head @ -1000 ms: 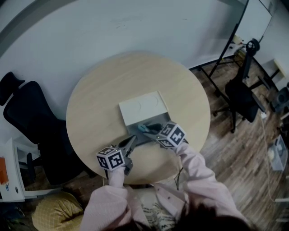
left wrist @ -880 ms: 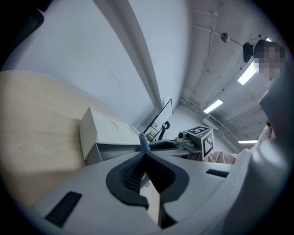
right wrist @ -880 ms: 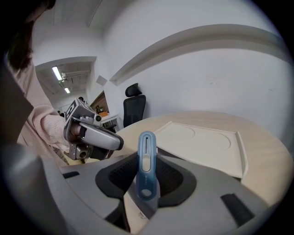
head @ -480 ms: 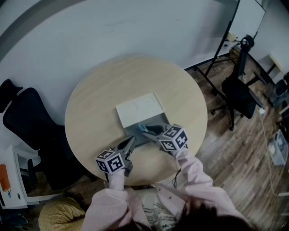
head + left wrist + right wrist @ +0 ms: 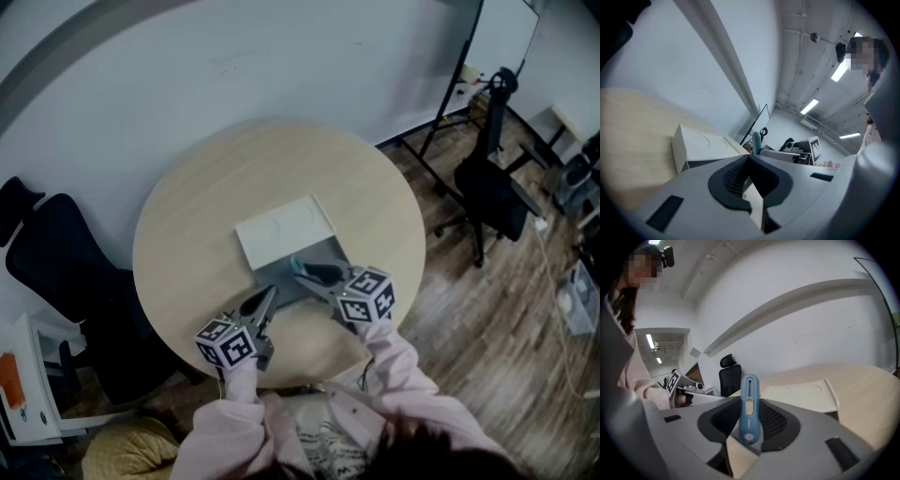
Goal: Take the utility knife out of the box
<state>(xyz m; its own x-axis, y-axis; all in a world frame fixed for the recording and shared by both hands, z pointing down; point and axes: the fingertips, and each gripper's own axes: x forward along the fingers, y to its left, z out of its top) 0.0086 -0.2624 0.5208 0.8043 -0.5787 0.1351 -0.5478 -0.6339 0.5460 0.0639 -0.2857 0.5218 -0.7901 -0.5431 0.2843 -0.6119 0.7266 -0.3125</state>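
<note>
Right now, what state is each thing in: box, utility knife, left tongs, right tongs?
box: open, white lid laid back flat on the table.
utility knife: clamped in the right tongs, over the box's tray, no blade showing.
right tongs: shut on the utility knife.
left tongs: shut, nothing between them.

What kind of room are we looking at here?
Most likely an office or meeting room: a round wooden table, a black office chair beside it, a whiteboard on a stand, and strip lights on the ceiling.
</note>
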